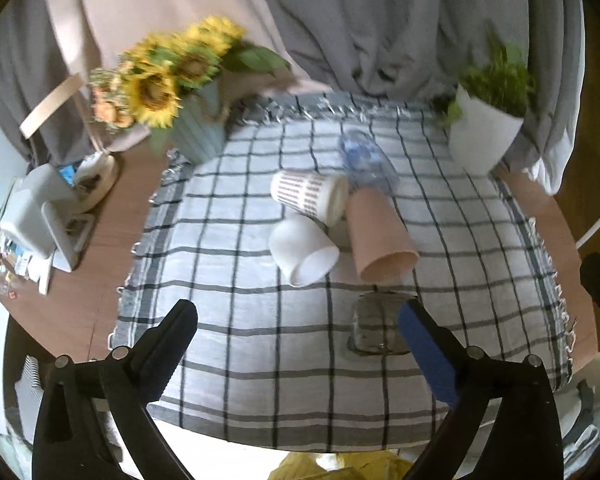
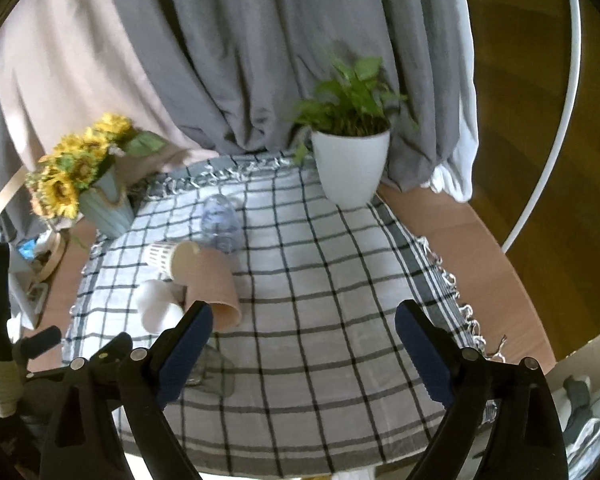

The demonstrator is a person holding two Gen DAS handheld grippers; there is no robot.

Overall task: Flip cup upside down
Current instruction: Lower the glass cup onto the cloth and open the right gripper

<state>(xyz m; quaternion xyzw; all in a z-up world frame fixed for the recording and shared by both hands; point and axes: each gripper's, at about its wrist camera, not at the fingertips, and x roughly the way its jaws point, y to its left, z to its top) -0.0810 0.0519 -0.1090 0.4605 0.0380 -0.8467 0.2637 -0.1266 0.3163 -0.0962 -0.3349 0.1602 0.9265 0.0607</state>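
Several cups lie on their sides on the checked cloth (image 1: 240,320): a pink cup (image 1: 376,236), a white cup (image 1: 300,248), a white patterned cup (image 1: 308,196) and a clear plastic cup (image 1: 366,162). A clear glass (image 1: 378,330) stands on the cloth just ahead of my left gripper's right finger. My left gripper (image 1: 300,340) is open and empty, short of the cups. My right gripper (image 2: 304,344) is open and empty. In its view the pink cup (image 2: 214,284) and white cup (image 2: 156,308) lie ahead to the left, and the clear glass (image 2: 214,372) sits by its left finger.
A sunflower vase (image 1: 198,132) stands at the cloth's back left and a white plant pot (image 1: 480,132) at the back right. Grey curtains hang behind. Clutter sits on the wooden table (image 1: 112,220) at the left. The round table's edge curves along the right (image 2: 480,256).
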